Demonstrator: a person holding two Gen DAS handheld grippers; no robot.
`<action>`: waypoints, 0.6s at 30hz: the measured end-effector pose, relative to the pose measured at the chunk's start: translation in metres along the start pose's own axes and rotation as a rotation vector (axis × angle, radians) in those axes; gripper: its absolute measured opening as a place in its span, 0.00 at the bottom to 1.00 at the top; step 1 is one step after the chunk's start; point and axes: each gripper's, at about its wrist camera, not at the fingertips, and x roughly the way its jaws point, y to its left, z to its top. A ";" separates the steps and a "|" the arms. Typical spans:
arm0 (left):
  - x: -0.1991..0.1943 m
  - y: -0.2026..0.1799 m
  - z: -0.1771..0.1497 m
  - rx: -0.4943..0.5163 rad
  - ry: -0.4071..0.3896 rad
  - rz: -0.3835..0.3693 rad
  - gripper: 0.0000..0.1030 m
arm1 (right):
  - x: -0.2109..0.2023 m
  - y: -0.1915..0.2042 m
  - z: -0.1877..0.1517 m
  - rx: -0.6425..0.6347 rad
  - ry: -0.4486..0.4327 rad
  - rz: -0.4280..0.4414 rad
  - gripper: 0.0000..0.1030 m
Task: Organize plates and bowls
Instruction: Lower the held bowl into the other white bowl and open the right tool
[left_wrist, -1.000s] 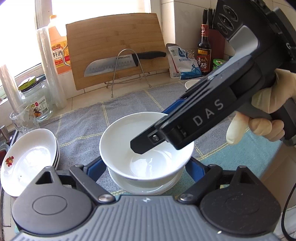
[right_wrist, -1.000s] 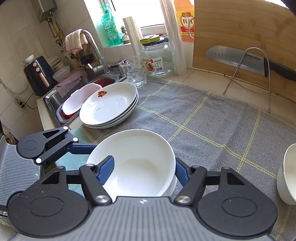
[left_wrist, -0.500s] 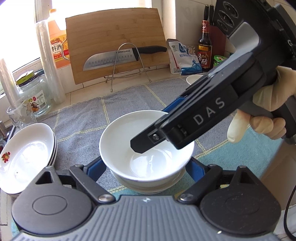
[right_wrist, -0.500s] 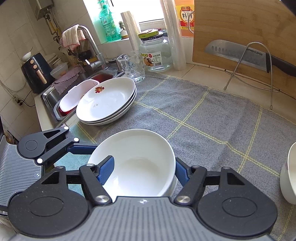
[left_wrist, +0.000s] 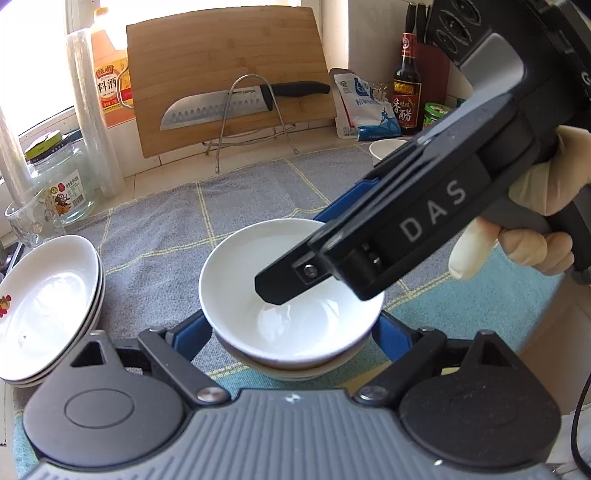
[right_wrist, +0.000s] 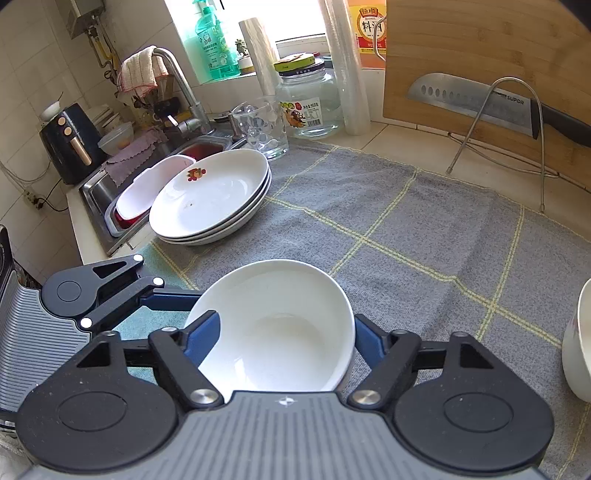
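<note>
A white bowl (left_wrist: 291, 314) sits nested in a second white bowl (left_wrist: 288, 369) on the grey cloth; the top bowl also shows in the right wrist view (right_wrist: 280, 325). My left gripper (left_wrist: 291, 332) is open, its blue fingers either side of the bowl stack. My right gripper (right_wrist: 286, 339) straddles the same top bowl, one finger inside the rim and one outside; its grip cannot be judged. A stack of three white plates (right_wrist: 212, 197) lies to the left, also in the left wrist view (left_wrist: 44, 306).
Another white bowl (right_wrist: 578, 343) stands at the right edge. A knife on a wire stand (left_wrist: 243, 105) and a cutting board (left_wrist: 229, 74) stand behind. A glass jar (right_wrist: 310, 99), a glass cup (right_wrist: 260, 127) and the sink (right_wrist: 155, 177) lie at the left.
Both views have drifted slightly; the top bowl now sits lower in the bowl beneath it. Both grippers stay around the bowl stack.
</note>
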 end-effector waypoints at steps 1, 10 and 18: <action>0.000 0.000 0.000 0.009 -0.004 0.008 0.92 | -0.002 0.000 0.000 0.002 -0.007 0.004 0.89; -0.013 0.000 -0.004 0.007 -0.015 0.001 0.93 | -0.012 -0.001 -0.001 0.005 -0.035 -0.024 0.98; -0.031 -0.008 0.005 0.023 -0.064 -0.013 0.94 | -0.021 -0.006 -0.007 0.008 -0.053 -0.050 0.99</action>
